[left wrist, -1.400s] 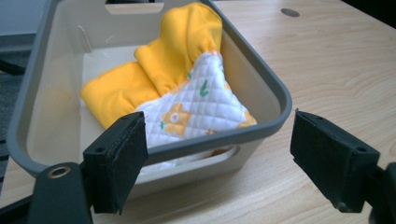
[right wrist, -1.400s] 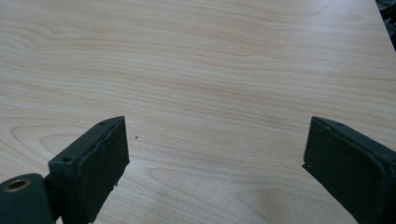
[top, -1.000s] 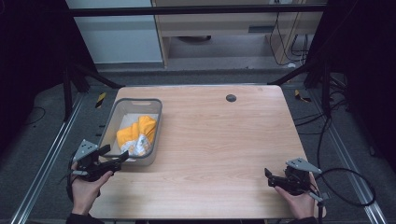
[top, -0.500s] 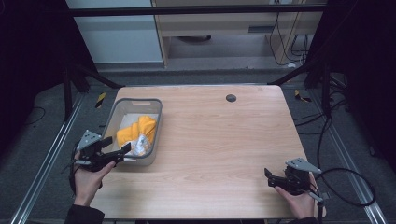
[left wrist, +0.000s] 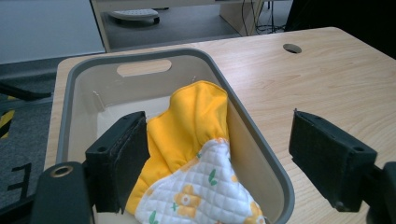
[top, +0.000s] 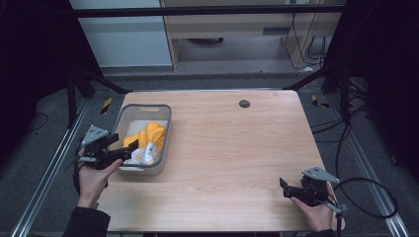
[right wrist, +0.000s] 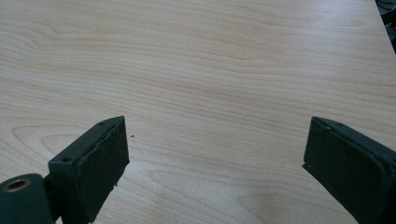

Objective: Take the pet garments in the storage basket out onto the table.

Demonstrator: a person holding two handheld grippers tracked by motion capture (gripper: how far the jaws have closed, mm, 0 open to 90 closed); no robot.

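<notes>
1. Yellow cloth (left wrist: 191, 126) with a white quilted flowered part lies bunched in a grey bin (left wrist: 254, 154); in the high view the cloth (top: 148, 140) sits in the bin's nearer half, left of centre in the frame.
2. The bin (top: 165, 126) stands on the left part of the wooden tabletop (top: 232, 148), a cut-out handle in its far wall.
3. The left tool (top: 127, 149), held in a hand (top: 91, 175) at the lower left of the frame, reaches over the bin's near left corner.
4. In the left gripper view its jaws stand spread: the left jaw is inside the bin, right against the cloth's yellow edge, and the right jaw hangs outside the bin's right wall, over the wood. Whether the left jaw truly touches the cloth cannot be told.
5. The right tool (top: 282, 186) is at the lower right of the frame, held low over the tabletop, well apart from the bin.
6. In the right gripper view its jaws are spread wide with bare wood (right wrist: 201, 93) between them.
7. A dark round hole (top: 244, 103) sits near the tabletop's far edge, right of the bin.
</notes>
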